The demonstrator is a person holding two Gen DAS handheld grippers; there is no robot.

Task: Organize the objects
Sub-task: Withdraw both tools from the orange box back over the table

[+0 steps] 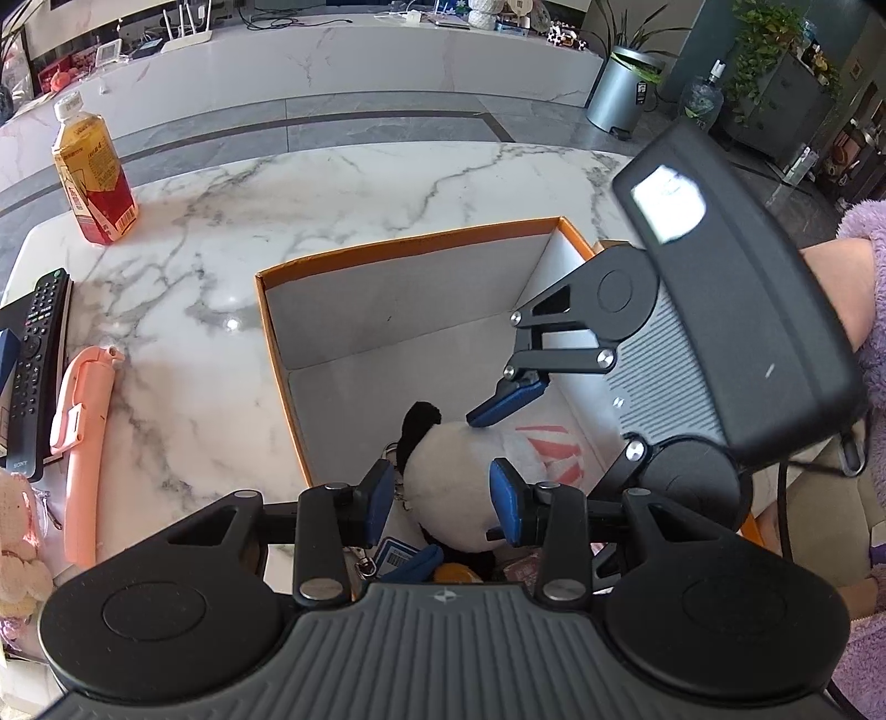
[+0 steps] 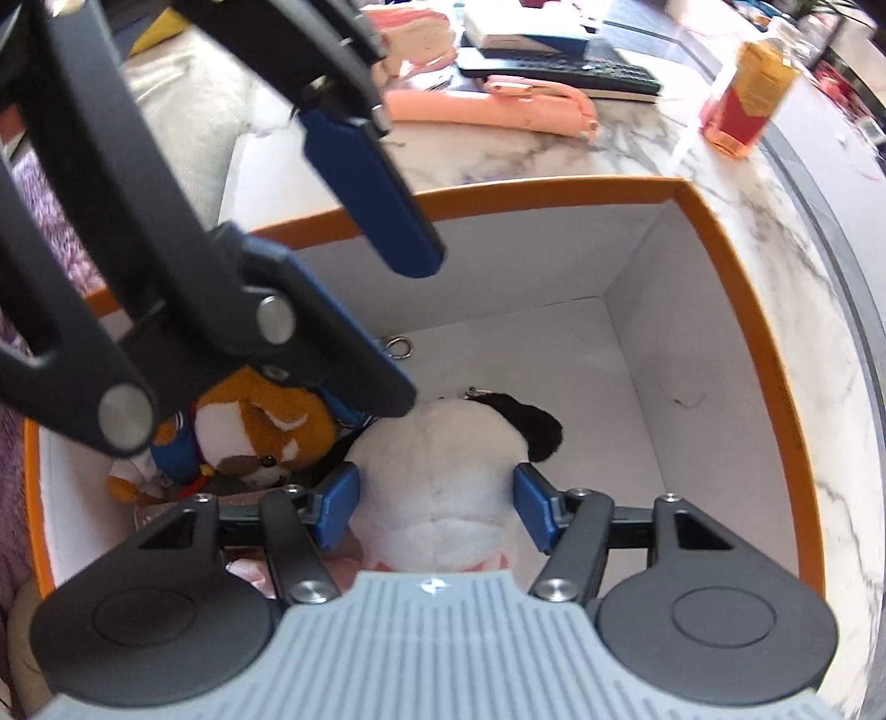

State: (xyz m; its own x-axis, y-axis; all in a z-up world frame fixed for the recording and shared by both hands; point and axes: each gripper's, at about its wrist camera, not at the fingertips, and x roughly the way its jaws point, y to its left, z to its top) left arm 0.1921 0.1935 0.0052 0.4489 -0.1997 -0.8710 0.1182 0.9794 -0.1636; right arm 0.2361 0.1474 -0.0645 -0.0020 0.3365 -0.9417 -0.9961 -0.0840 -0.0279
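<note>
White plush panda [image 2: 443,471] lies inside orange-rimmed box [image 2: 736,266].

Likely a lobby: marble reception counter [image 1: 332,50].

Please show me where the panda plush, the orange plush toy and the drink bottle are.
panda plush [image 2: 443,471], right wrist view, on its white body.
orange plush toy [image 2: 266,426], right wrist view, on its head.
drink bottle [image 1: 91,177], left wrist view, on its label.

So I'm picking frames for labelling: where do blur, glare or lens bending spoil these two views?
Left wrist view: sharp overall, a small glare spot on the marble table, and the counter edges bow from the fisheye lens. Right wrist view: the bottle and the table edge smear, while the white plush toy in the box stays fairly sharp.
</note>
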